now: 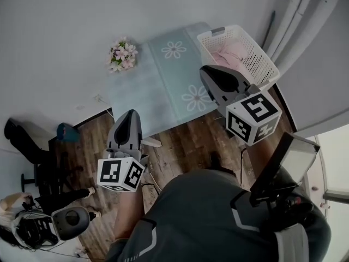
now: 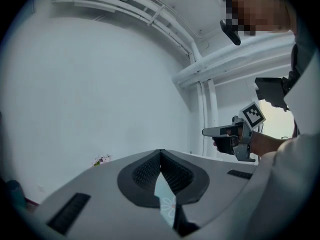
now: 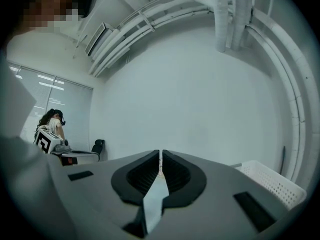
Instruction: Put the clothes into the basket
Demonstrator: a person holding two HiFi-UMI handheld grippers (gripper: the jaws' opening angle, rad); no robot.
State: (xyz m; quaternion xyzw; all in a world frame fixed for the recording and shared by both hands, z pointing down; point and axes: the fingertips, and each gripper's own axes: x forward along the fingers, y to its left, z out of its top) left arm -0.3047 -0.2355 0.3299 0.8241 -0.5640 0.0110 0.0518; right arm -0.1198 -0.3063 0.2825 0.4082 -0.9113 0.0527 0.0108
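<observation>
Pointing up the frame in the head view, the left tongs (image 1: 131, 114) hang low and left of centre over the wooden floor (image 1: 180, 143), their tip at the near edge of the worktop (image 1: 125, 97). In the left gripper view their two dark ribbed pads meet at the tip with nothing between them, so they are closed and empty. The right tongs (image 1: 204, 70) sit right of centre in the head view, higher in the frame, with their tip just beside the near corner of the white basket (image 1: 260, 64); whether they touch it cannot be told. In the right gripper view their pads are likewise pressed together on nothing. The basket stands at the upper right of the head view, at the far right end of the worktop, and the pink clothes (image 1: 232, 53) lie inside it, bunched low against its walls. A pale green cloth (image 1: 174, 75) printed with white daisies covers the worktop, and a small bunch of pink flowers (image 1: 122, 55) rests at its upper left corner, well apart from the basket. In the left gripper view the right tongs show at the right edge, gripped in a hand (image 2: 262, 144) with the marker cube above it. In the right gripper view part of the basket's latticed wall shows at the lower right.
</observation>
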